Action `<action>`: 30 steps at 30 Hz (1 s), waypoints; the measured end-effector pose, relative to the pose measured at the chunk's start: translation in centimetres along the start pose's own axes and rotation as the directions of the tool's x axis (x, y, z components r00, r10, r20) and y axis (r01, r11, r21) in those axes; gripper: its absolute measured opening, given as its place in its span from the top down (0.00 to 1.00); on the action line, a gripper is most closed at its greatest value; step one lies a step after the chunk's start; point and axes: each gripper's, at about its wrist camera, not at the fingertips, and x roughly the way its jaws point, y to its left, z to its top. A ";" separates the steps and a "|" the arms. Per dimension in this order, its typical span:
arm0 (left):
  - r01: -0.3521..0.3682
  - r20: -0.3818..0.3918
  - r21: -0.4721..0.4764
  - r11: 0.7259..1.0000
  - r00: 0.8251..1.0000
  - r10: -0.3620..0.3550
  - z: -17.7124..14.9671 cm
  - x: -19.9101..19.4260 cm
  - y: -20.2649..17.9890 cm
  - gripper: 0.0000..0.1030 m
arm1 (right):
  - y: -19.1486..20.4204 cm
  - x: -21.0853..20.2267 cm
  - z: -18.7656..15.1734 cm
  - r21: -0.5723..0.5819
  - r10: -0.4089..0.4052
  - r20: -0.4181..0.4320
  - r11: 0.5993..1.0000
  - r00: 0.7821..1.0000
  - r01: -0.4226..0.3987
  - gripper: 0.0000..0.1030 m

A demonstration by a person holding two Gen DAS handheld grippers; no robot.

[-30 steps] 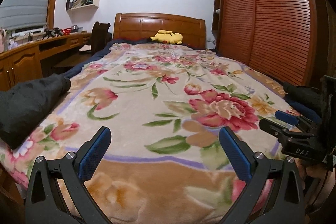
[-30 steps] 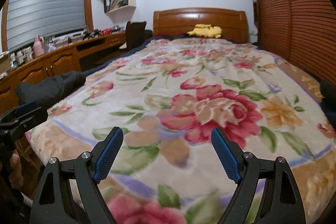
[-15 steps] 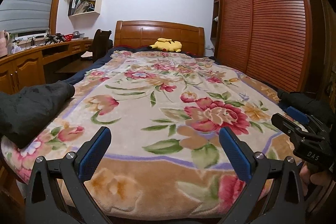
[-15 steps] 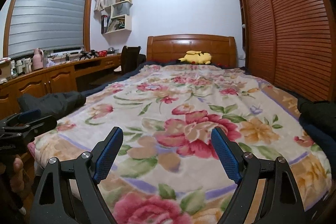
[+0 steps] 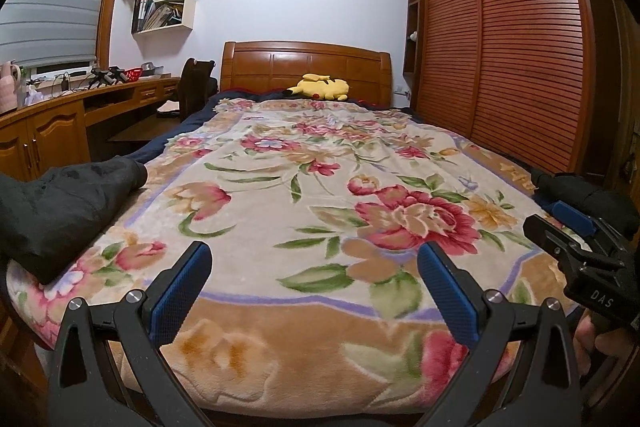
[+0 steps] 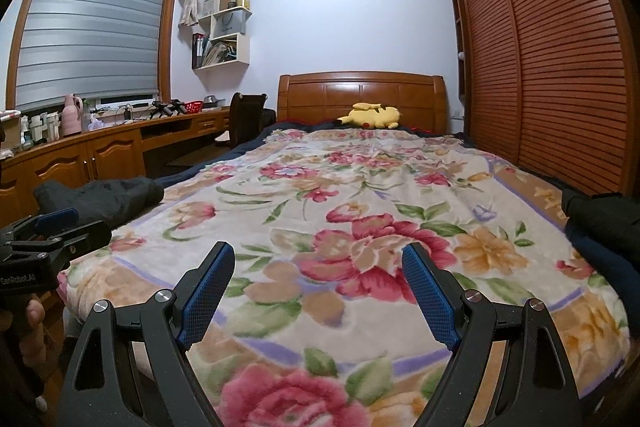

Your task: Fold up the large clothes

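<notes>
- We are holding the left gripper [image 5: 314, 291] with its jaws spread wide over the foot of the bed — nothing is sitting between the blue pads [image 5: 180, 293], and they are touching nothing.
- We are keeping the right gripper [image 6: 318, 293] just as wide apart, likewise released and empty, its pads hanging above the floral blanket [image 6: 360, 227] without contact.
- Each gripper is showing up at the edge of the other's view: the right one [image 5: 576, 247] at the right rim of the left camera, with fingers of the hand [image 5: 600, 339] beneath it, and the left one [image 6: 44, 239] at the left rim of the right camera.
- The dark garment [image 5: 60, 203] is lying bunched on the blanket's left edge, well apart from both grippers; a second dark bundle [image 6: 600, 223] is lying at the right edge.
- Farther out, a yellow plush toy [image 5: 320, 87] is resting by the wooden headboard [image 5: 306, 65], with a slatted wardrobe [image 5: 520, 39] on the right.
- Compared with a second ago, we are seeing both cameras tilted up and drawn back — ceiling and the blanket's near hem are now in view, while the jaws are staying equally wide and the garments unmoved.
</notes>
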 end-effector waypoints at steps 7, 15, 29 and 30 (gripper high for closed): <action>0.002 0.000 0.000 1.000 1.000 -0.002 0.0 0.0 -0.1 0.00 | -0.1 0.4 0.0 0.005 -0.001 0.002 1.000 1.000 0.001 0.16; 0.001 0.000 0.000 1.000 1.000 -0.001 0.0 0.1 -0.1 0.00 | -0.2 0.6 -0.2 0.007 0.001 0.005 1.000 1.000 -0.001 0.16; 0.002 0.000 0.002 1.000 1.000 -0.002 -0.1 0.0 -0.2 0.00 | 0.1 0.7 -0.2 0.010 -0.001 0.014 1.000 1.000 0.001 0.16; 0.001 0.000 0.003 1.000 1.000 -0.001 -0.1 0.0 -0.2 0.00 | 0.1 0.7 -0.2 0.010 -0.001 0.014 1.000 1.000 0.001 0.16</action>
